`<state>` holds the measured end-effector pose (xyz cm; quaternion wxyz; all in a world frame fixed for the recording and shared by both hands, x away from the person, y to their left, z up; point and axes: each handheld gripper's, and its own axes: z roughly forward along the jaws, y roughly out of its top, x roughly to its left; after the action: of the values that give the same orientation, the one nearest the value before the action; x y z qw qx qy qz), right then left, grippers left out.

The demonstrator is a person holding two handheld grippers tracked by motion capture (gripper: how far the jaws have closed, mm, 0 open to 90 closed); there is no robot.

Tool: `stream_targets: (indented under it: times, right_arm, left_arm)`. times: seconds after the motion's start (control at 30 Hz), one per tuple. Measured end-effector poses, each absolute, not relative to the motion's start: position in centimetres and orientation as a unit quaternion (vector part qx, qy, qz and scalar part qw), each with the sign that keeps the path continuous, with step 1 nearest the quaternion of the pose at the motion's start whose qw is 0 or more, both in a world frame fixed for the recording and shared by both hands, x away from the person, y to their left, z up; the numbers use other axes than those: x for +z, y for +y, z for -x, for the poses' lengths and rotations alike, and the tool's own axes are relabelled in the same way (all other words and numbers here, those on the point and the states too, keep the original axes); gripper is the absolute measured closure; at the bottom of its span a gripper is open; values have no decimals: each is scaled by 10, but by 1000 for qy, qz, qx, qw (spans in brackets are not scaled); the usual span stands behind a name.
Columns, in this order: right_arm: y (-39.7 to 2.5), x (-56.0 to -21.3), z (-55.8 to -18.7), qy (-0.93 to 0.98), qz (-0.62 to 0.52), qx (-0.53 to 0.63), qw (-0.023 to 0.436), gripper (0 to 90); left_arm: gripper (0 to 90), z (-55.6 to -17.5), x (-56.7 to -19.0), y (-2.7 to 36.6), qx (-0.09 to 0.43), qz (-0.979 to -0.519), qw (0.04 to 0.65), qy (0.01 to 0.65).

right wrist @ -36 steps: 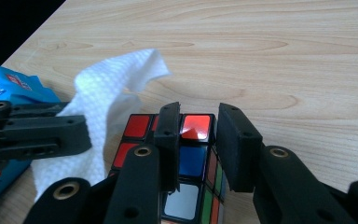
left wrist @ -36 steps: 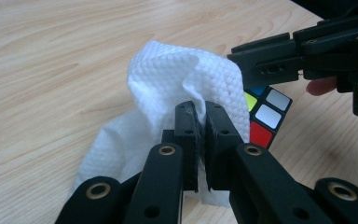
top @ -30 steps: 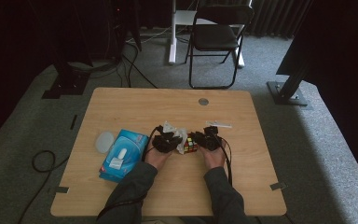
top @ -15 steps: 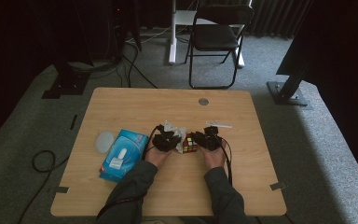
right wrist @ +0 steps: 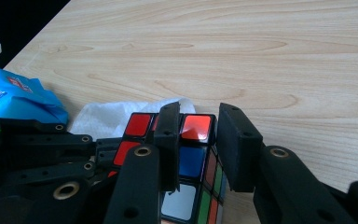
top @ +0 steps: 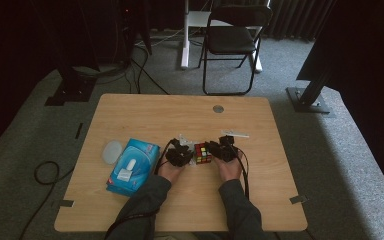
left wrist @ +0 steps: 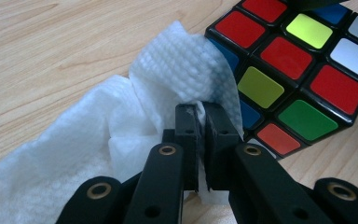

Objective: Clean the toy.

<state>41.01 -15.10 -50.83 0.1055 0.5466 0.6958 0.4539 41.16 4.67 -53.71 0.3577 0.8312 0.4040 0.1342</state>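
While the puzzle cube [top: 203, 153] sits on the tabletop [top: 145, 112] directly between the two grippers, its coloured stickers show red, yellow-green, blue, white and green in the left gripper view [left wrist: 303, 70]. A white paper towel [left wrist: 135, 121] lies bunched just ahead of and beside the left jaws, its raised fold pressed against the cube's near corner. The left gripper [left wrist: 203, 116] has its jaws clenched on a pinch of that towel, the two black tips nearly meeting with only thin white material between them. In the high view this gripper [top: 180, 154] sits right at the cube's left face, with a bit of white showing just beyond it.

From the right gripper view, the cube [right wrist: 191, 158] stands against the inner side of the left-hand jaw, with one top corner rising in the gap between the jaws. The right gripper [right wrist: 199, 126] has its jaws parted around that corner; the right-hand jaw stands clear of the cube's side, so the grip is released rather than pressing. Beyond those jaws the towel [right wrist: 102, 116] peeks out from behind the cube.

Farther off to the side of the left gripper, a blue tissue pack [top: 132, 166] lies flat on the tabletop, and a small pale round lid [top: 112, 151] rests just beside the pack.
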Motion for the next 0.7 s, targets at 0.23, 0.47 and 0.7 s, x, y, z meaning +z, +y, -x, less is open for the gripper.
stream_targets:
  times: [0.23,0.47,0.7]
  right_arm:
    - [-151,-509,-410,693,-547,458,104,702]
    - [-151,-510,-409,691,-548,459,105,702]
    - [-151,-510,-409,691,-547,460,105,702]
  left_arm:
    - [859,-408,-530,51,133,-824,371,408]
    - [858,-402,-512,63,135,-807,401,412]
    - [857,-393,-498,68,130,-797,429,405]
